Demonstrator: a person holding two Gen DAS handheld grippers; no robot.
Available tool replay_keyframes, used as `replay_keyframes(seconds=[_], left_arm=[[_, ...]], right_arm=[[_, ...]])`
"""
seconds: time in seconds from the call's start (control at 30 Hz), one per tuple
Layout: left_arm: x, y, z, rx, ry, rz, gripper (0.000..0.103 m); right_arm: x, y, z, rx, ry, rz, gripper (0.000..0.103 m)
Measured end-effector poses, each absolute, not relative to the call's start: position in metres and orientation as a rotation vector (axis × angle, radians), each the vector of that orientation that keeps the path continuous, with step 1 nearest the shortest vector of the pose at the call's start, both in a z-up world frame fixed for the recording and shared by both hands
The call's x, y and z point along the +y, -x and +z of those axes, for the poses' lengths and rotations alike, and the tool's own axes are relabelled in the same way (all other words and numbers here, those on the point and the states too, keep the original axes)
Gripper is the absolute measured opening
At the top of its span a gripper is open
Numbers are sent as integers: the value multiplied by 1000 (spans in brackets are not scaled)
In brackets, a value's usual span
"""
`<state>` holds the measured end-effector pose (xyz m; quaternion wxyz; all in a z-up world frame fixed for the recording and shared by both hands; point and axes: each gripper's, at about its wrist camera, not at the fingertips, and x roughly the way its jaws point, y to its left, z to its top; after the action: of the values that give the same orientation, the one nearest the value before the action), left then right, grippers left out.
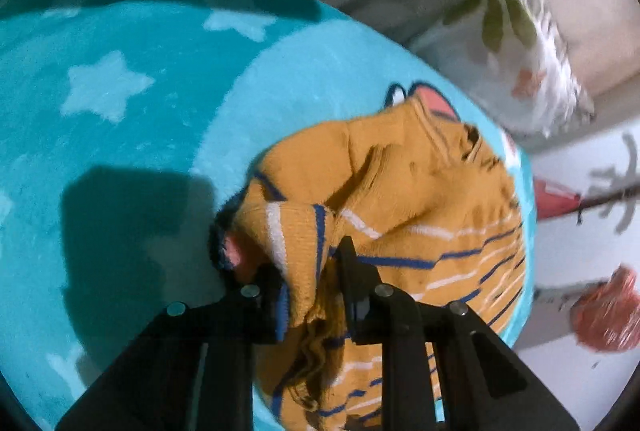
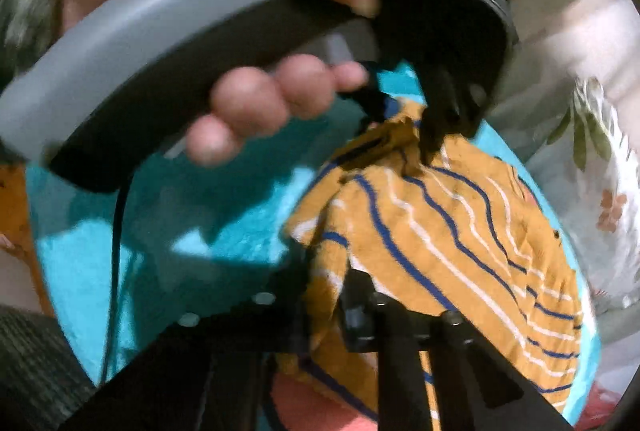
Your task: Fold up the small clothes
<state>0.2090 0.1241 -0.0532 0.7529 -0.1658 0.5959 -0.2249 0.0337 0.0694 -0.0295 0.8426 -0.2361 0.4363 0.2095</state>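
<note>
Both tongs bite cloth: our left tongs are clamped on a bunched edge of the small sweater, low in the frame's centre; our right tongs pinch another fold of it at the bottom centre of their view; the sweater is mustard knit with blue and white stripes, crumpled, lying centre-right on a turquoise blanket with pale stars; the left hand grips its handle in the upper left of the right view.

Turquoise star blanket; floral pillow
</note>
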Motion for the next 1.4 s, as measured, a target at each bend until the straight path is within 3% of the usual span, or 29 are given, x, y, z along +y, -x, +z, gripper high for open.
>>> replay_keyframes(seconds=[0.27,0.37,0.4,0.53,0.7,0.83,0.93,1.07,1.13,1.27,1.33,1.4], left_arm=[[90,-195,7,1206,301,-434,19],[50,-195,32,1161,256,-445,17],[30,-196,40,1145,245,-457,10],[-45,-202,62,1107,194,-521,8],[-156,-192,67,1088,118,-659,7],[-203,-181,63,1096,104,-716,8],[-197,-172,66,1099,131,-708,15],[-155,-158,72,1065,116,-588,43],[-123,-150,71,1052,131,-516,51],[-72,-129,50,1071,144,-371,58],[-59,-118,32,1105,145,-336,58],[-51,-106,13,1144,150,-307,58]], right_arm=[[12,-32,14,802,373,486,9],[-26,-28,34,758,317,456,9],[-43,-26,41,746,295,436,9],[-127,-19,63,719,181,311,9],[-239,-6,59,769,16,123,8],[-311,6,17,895,-134,24,8],[-332,7,-12,988,-242,64,9],[-343,6,-1,989,-264,120,14],[-351,11,20,946,-267,127,15],[-382,-9,45,869,-359,138,38],[-389,-38,41,889,-454,189,43],[-386,-71,23,953,-521,264,59]])
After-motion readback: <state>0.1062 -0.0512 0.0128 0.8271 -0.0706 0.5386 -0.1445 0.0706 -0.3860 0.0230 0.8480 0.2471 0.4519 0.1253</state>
